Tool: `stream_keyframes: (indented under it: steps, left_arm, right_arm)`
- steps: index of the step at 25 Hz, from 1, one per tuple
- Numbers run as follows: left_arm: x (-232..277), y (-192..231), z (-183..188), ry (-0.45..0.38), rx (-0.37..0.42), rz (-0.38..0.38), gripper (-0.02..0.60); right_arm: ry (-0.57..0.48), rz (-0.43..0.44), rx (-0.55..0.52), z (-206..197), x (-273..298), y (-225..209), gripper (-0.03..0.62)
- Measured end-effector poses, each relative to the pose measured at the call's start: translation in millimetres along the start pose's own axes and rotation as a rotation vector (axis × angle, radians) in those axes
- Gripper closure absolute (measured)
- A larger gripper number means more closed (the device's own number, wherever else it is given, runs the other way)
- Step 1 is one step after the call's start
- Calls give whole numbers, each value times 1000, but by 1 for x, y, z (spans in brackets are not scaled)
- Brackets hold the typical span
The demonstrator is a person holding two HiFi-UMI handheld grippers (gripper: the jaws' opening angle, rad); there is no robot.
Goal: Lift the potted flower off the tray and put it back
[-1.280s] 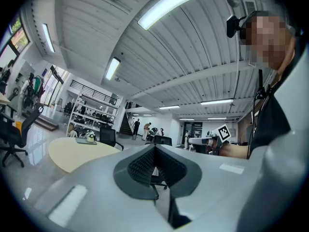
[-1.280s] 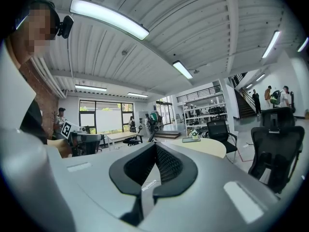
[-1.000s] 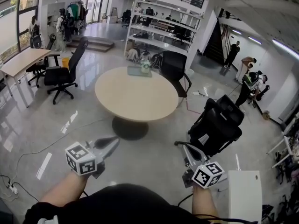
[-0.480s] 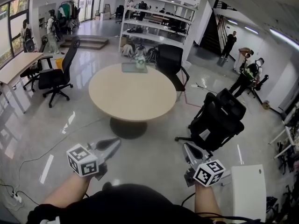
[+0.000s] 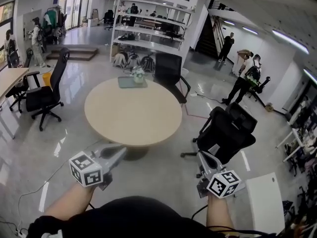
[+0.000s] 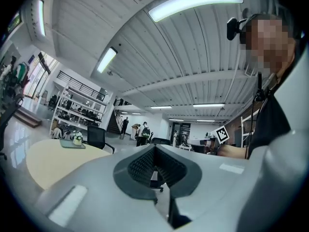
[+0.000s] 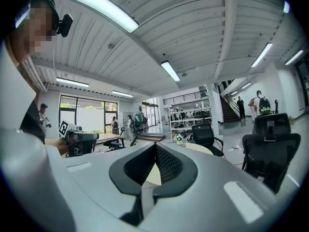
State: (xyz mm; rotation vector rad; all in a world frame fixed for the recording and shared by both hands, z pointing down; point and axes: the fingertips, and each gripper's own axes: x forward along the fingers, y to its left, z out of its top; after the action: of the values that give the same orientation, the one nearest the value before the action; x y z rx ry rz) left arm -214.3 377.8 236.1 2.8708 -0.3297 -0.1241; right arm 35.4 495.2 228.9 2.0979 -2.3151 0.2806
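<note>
Far on the table (image 5: 133,118), flower (image 5: 138,75) stands on tray (image 5: 126,83); near, left gripper (image 5: 120,153) and right gripper (image 5: 202,155) keep jaws together, empty.

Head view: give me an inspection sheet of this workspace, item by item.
Surface: round table, bare except at its far edge.
Job's things: potted flower stands on the tray at the far edge, untouched.
Clutter: nothing seen on the table.
Claws: left claw and right claw both shut and empty, held short of the table.
Cables: one cable runs across the floor at left.
Surroundings: black office chair at right, shelving behind, people standing far right.
</note>
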Motion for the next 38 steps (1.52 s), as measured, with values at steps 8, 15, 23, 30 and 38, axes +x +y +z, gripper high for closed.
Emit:
stream_keyframes:
  steps: [8,15,23,30,38]
  left_arm:
    - [-8,93,16,12,-18,-10,584]
    - [10,129,7,20,-41,-1,584]
    - [72,155,12,1,-18,98,586]
    - [136,156,23,-44,5,210,586]
    - [184,156,5,-19,1,312,586]
  right_arm:
    - [11,-30,4,5,80,20,580]
    - [23,-28,17,-3,116,2,580]
    - [5,71,24,9,177,-75,580]
    - [-9,213,-16,41,228,-140,580]
    - [27,332,15,28,267,-190,580]
